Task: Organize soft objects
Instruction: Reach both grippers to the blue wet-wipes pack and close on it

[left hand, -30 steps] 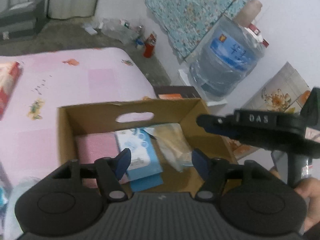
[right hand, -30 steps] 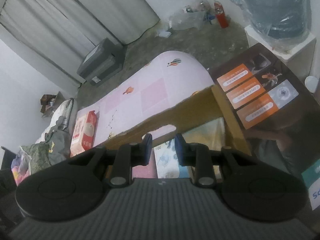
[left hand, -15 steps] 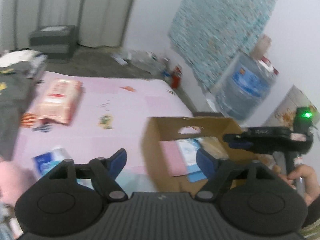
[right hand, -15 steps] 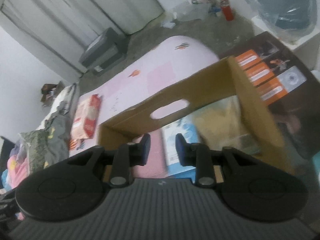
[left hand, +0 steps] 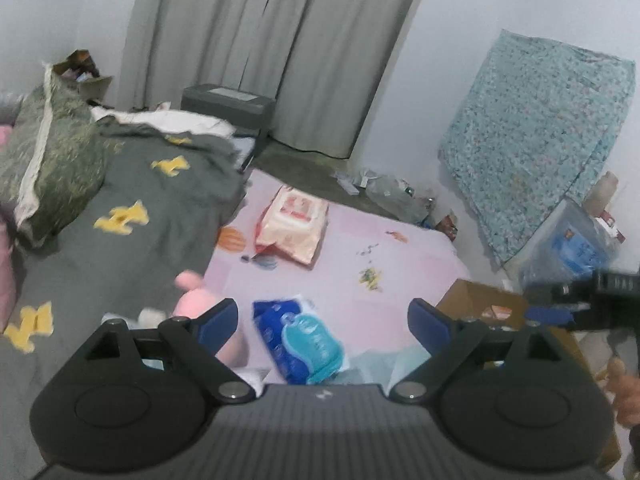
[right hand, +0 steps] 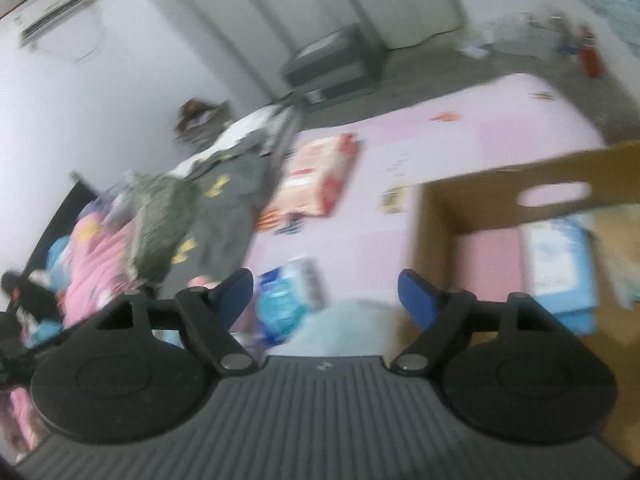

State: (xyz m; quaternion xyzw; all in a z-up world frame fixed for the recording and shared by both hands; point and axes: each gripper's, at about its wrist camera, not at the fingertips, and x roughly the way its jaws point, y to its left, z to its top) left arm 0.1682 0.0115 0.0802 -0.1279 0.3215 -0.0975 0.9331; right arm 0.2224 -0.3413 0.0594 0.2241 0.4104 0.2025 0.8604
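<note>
My left gripper (left hand: 323, 322) hangs over the pink bed sheet, its jaws opening, with nothing held. Beyond the gap lies a blue wipes pack (left hand: 300, 340). A pink plush toy (left hand: 192, 292) sits to its left and an orange-and-white pack (left hand: 294, 220) lies farther back. The cardboard box (left hand: 480, 300) stands at the right, with my right gripper (left hand: 548, 308) above it. The right wrist view is blurred: the right gripper (right hand: 326, 294) has its jaws opening and empty, the blue pack (right hand: 288, 300) lies ahead at the left, and the box (right hand: 440, 216) at the right holds a pink pack (right hand: 488, 264) and a light blue pack (right hand: 560, 264).
A grey blanket (left hand: 132, 208) with yellow shapes and a green pillow (left hand: 52, 160) cover the bed's left side. A grey case (left hand: 228, 104) stands by the curtain. A water jug (left hand: 576, 240) and floor clutter (left hand: 396, 192) are at the right, past the bed's edge.
Both grippers swung left from over the box toward the bed's middle and opened wide. The blue pack and pink plush came into view; the box slid to the right edge.
</note>
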